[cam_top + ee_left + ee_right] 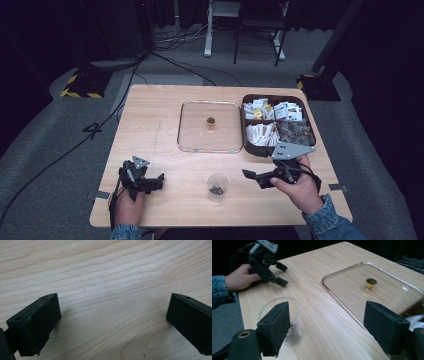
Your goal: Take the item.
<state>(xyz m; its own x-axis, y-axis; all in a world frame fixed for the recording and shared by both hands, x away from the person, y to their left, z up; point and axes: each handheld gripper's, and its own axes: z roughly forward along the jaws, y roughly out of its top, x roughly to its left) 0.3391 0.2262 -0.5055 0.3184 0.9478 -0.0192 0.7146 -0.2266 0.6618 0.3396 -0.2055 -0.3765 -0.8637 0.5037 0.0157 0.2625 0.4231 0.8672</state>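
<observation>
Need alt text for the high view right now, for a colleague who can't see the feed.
A person holds a tool in each hand over a wooden table, the left tool and right tool both open, flanking a clear cup with something dark inside. Beyond lie a glass lid with a gold knob and a box of packets.
</observation>
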